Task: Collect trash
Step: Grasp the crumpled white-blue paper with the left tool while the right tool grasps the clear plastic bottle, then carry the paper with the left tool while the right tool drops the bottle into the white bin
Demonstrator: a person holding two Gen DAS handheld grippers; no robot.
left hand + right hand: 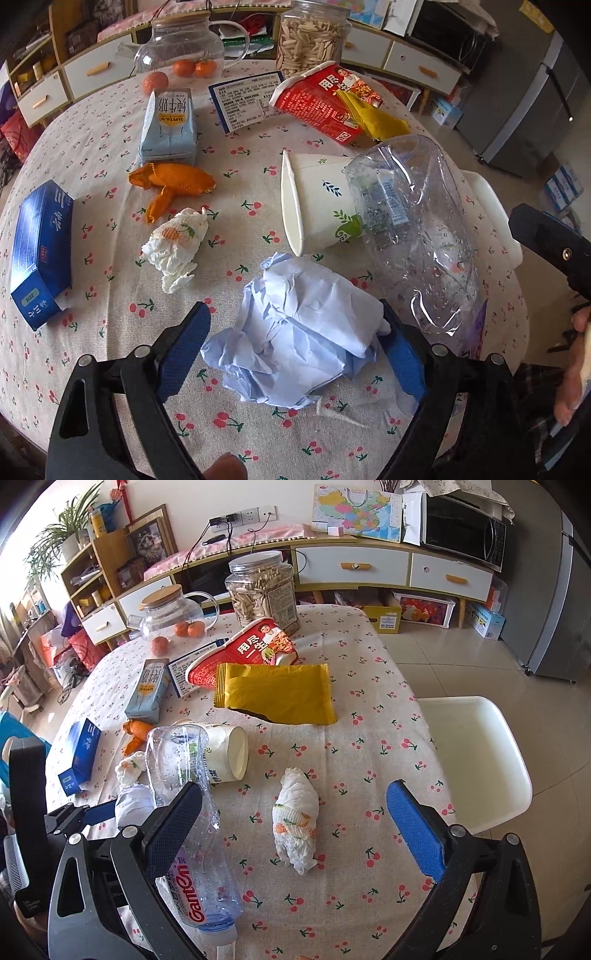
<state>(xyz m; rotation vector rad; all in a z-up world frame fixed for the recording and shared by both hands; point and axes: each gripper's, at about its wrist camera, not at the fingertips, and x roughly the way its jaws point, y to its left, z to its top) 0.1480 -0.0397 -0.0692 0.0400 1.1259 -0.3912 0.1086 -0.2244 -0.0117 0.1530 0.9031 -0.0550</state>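
Observation:
A crumpled pale-blue paper ball [303, 325] lies on the cherry-print tablecloth [110, 369] between the blue pads of my left gripper [293, 350]. The right pad touches the paper and the left pad stands at its edge, with the ball uncrushed. My right gripper [295, 830] hangs open above a printed tissue wad [295, 827] that rests on the cloth between its fingers. A clear plastic bottle [184, 775] lies against the right gripper's left finger, across a tipped paper cup [229, 753].
More litter lies further back: a second tissue wad [173, 243], orange peel [173, 181], a milk carton [170, 125], a red noodle cup [251, 650], a yellow wrapper [277, 694], a blue box [40, 254]. A white plastic tub [480, 757] stands off the table's right edge.

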